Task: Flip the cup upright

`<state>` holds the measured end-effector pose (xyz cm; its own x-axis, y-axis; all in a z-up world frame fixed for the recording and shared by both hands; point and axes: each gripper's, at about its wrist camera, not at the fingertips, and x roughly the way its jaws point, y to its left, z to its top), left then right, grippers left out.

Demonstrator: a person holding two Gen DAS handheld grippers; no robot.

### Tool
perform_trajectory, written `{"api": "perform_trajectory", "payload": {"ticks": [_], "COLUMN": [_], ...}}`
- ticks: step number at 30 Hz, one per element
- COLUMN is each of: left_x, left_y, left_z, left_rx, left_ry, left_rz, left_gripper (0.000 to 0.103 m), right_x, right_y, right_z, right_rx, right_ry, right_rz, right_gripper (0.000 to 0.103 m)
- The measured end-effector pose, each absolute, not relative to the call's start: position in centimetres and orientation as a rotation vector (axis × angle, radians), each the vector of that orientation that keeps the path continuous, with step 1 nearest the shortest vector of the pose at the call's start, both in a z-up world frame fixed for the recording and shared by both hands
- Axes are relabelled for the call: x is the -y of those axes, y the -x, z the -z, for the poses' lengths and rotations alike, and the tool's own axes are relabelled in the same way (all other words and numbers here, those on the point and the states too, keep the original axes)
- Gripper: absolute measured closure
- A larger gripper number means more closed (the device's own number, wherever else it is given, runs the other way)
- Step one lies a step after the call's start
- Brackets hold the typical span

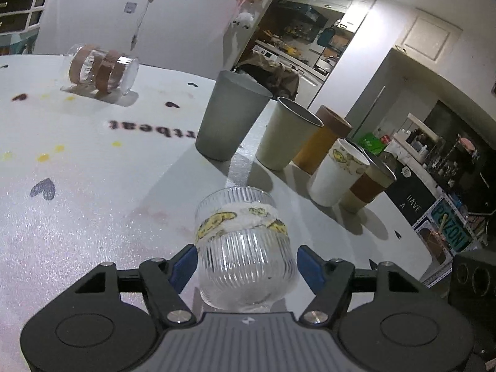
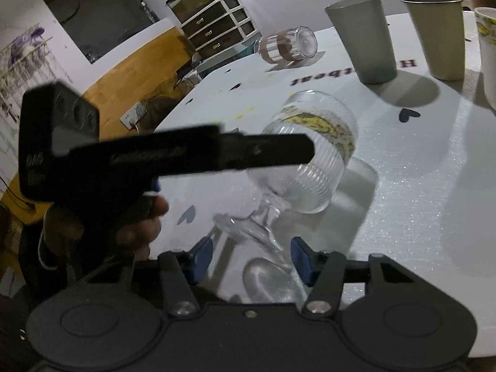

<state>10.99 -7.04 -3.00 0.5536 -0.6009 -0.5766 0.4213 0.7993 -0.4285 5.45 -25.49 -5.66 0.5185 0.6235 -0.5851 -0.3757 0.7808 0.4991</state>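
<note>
A clear ribbed stemmed glass (image 1: pixel 245 248) with a white and yellow band sits between the blue pads of my left gripper (image 1: pixel 246 265); the jaws close on its bowl. In the right wrist view the same glass (image 2: pixel 310 158) is tilted, its foot (image 2: pixel 245 232) low over the white table (image 2: pixel 418 186). The left gripper (image 2: pixel 279 152) crosses its bowl there as a dark bar. My right gripper (image 2: pixel 248 257) is open around the foot and stem, its pads apart from the glass.
A second clear glass with brown bands (image 1: pixel 102 69) lies on its side at the far left of the table. A row of upright cups, grey (image 1: pixel 229 117), cream (image 1: pixel 286 133), brown, white (image 1: pixel 336 173), stands toward the right edge.
</note>
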Motion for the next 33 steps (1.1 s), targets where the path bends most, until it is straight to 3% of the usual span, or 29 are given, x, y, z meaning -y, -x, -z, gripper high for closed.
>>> {"api": "perform_trajectory", "payload": {"ticks": [4, 6, 14, 20, 29, 33], "left_x": [6.9, 6.8, 6.9, 7.1, 7.2, 7.2], "left_y": [-10.8, -10.9, -10.6, -10.3, -10.2, -9.9], "left_z": [3.1, 3.2, 3.2, 3.1, 3.1, 3.0], "left_rx": [-0.765, -0.765, -0.751, -0.735, -0.725, -0.718], "left_ry": [0.250, 0.257, 0.241, 0.214, 0.188, 0.180], "left_rz": [0.618, 0.621, 0.626, 0.629, 0.641, 0.650], "left_gripper": [0.032, 0.032, 0.033, 0.033, 0.033, 0.033], "right_x": [27.4, 29.2, 34.8, 33.7, 29.0, 27.8], "right_y": [-5.1, -5.0, -8.2, -14.8, -19.4, -19.3], "right_z": [5.5, 5.3, 3.6, 4.4, 5.5, 4.8], "right_rx": [-0.807, -0.783, -0.728, -0.911, -1.125, -1.139], "right_ry": [-0.351, -0.405, -0.674, -0.809, -0.684, -0.594], "right_rz": [-0.553, -0.534, -0.467, -0.453, -0.434, -0.472], "right_gripper": [0.033, 0.023, 0.016, 0.016, 0.017, 0.026]}}
